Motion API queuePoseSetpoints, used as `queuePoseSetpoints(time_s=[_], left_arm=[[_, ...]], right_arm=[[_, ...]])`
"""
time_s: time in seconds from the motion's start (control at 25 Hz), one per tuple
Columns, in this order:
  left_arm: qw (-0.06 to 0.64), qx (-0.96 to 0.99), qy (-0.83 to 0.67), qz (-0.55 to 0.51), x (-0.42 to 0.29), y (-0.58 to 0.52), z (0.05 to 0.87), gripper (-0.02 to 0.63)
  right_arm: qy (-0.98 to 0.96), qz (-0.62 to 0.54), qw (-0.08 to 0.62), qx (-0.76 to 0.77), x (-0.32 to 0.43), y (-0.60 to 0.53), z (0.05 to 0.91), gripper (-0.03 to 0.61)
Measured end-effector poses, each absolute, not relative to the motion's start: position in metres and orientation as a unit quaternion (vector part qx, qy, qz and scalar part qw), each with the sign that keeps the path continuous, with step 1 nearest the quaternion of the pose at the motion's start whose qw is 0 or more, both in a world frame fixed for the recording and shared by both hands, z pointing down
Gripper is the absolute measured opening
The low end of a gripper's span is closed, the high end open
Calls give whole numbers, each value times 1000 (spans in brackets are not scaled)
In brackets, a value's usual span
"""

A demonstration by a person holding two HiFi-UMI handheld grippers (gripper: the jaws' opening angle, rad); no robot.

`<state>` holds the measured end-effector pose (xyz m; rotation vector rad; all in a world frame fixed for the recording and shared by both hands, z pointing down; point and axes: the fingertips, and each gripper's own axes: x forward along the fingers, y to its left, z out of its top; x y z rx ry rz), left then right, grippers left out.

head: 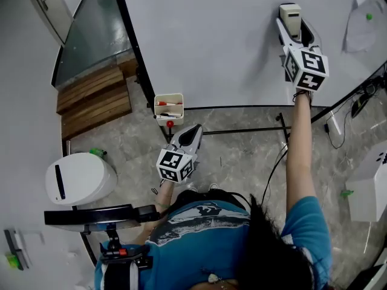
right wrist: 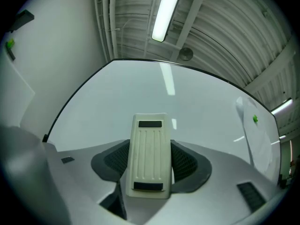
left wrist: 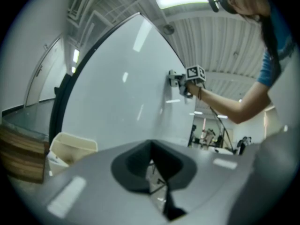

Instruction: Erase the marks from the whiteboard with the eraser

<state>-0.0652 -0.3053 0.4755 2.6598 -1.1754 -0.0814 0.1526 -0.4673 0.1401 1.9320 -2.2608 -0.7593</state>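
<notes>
cream eraser (right wrist: pixel 150 156) clamped in right gripper (head: pixel 293 26), upper right on whiteboard (head: pixel 211 41), prob mid-wipe; left gripper (head: pixel 192 132) closed, empty. nxt: firm sweep.

I logged grey veined floor tiles (head: pixel 242 156) across the middle of the head view. Wooden slat steps (head: pixel 94 98) sat upper left, a glass panel (head: pixel 97 29) above them. Black cables (head: pixel 361 92) trailed at right. In the right gripper view, a tube light (right wrist: pixel 166 11) glowed top centre on a ribbed ceiling (right wrist: pixel 225 36).
</notes>
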Motion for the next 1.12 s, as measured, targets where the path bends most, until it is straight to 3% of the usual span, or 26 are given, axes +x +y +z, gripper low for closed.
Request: queuePoseSetpoints(time_s=[0.2,0.52,1.12], left_arm=[[121,902,-412,-41,-64,-314,468,3],[115,903,-412,-27,-50,-311,471,3],[122,899,-419,-20,-33,-304,483,3]], right_arm=[[-722,-241,9,649,171,-473,116,262],[-716,-267,27,645,153,-476,127,262],[-738,-335,148,566,-5,-472,285,262]])
